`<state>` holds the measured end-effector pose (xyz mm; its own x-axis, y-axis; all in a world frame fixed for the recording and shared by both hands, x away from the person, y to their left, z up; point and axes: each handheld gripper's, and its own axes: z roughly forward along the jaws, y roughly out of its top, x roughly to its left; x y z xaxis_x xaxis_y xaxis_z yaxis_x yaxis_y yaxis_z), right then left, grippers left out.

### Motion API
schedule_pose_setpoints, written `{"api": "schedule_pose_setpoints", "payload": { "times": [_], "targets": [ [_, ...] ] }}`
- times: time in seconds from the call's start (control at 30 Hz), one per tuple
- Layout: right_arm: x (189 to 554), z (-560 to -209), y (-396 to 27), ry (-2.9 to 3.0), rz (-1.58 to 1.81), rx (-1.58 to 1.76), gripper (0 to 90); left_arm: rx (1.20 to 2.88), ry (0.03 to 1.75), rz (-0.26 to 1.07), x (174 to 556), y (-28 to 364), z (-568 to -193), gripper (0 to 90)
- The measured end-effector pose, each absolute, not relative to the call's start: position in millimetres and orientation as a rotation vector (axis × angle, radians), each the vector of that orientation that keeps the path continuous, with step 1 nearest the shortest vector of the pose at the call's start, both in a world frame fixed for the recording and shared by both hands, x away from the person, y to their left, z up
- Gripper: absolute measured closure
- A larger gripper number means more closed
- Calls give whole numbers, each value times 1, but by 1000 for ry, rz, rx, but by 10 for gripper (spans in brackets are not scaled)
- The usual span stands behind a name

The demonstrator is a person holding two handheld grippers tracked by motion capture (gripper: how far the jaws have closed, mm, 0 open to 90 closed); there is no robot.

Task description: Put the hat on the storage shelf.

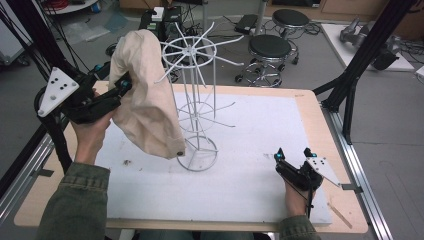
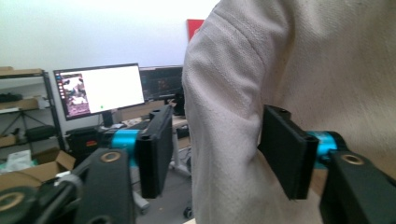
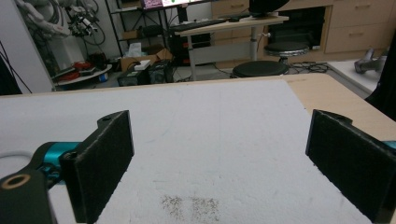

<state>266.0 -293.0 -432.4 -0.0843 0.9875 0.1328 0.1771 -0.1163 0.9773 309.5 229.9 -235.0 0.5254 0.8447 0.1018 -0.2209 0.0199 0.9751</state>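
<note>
2 grippers, 1 raised, 1 low

The left gripper (image 1: 122, 85) is held high over the table's left edge, jaws parted; the right gripper (image 1: 292, 154) rests near the front right corner, jaws wide apart.

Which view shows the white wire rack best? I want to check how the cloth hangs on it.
The high view: the whole wire rack stands there, the cream cloth draped over its top arms. The left gripper view gives just the cloth up close; the right gripper view looks across the bare table.

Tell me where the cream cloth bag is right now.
In the high view, the cream cloth bag hangs on the left side of the white wire rack, beside the left gripper.
</note>
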Motion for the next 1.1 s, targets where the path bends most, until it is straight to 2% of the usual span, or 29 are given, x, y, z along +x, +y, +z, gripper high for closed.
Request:
{"api": "schedule_pose_setpoints", "payload": {
  "times": [0.33, 0.8, 1.1],
  "targets": [
    [266, -432, -291, 1360, 1288, 1376, 66, 1257, 587, 886, 298, 236, -239, 298],
    [266, -432, -289, 1369, 1285, 1389, 66, 1167, 678, 918, 281, 265, -256, 230],
    [266, -432, -290, 1369, 1280, 1394, 66, 1101, 761, 961, 265, 289, -275, 226]
  ]
}}
